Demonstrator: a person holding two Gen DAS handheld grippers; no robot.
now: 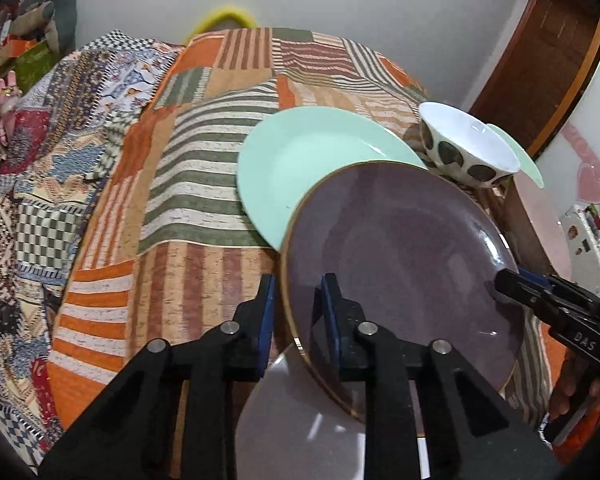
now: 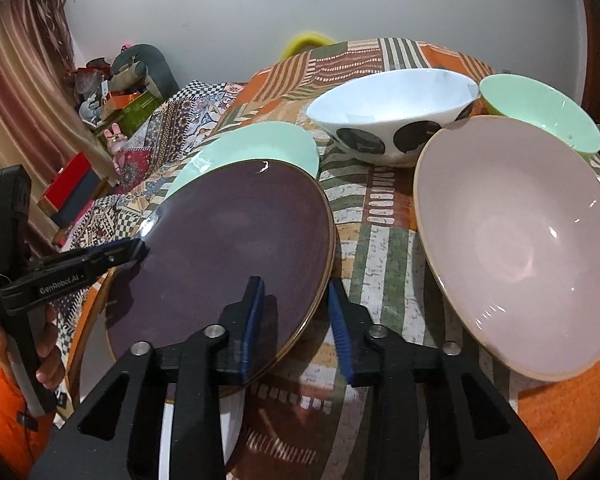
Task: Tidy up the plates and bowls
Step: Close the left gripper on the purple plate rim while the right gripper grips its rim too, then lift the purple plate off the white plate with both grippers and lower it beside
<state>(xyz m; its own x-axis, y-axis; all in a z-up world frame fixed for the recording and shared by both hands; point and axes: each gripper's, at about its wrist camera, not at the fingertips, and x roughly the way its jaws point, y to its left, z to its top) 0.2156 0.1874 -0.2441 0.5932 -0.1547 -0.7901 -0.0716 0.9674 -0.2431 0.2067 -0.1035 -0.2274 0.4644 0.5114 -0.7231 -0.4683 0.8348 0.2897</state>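
Tablecloth (image 2: 384,240) in orange, green and white patchwork covers the work surface and carries all the crockery. Largest item on it is the pink bowl (image 2: 532,240), wide and shallow, standing alone at the right of the right wrist view. Next is the purple plate (image 1: 400,264), gold-rimmed, tilted with its near edge raised off the cloth and its far edge overlapping the mint plate (image 1: 320,152), which lies flat beneath and behind it. Whether the two plates touch cannot be told. The spotted bowl (image 2: 388,120), white with dark discs, stands behind the plates, and the green bowl (image 2: 540,116) stands just beside it, at the far right. The left gripper (image 1: 298,316) has its jaws clamped on the near left rim of the purple plate, one blue pad above and one below. The right gripper (image 2: 296,320) is closed on the opposite near rim in the same manner. Progress assessment: sorting appears to be at an early stage. One plate is being brought over another, possibly to form a plate stack; the three bowls remain separate and un-nested, so bowl grouping is judged still outstanding.
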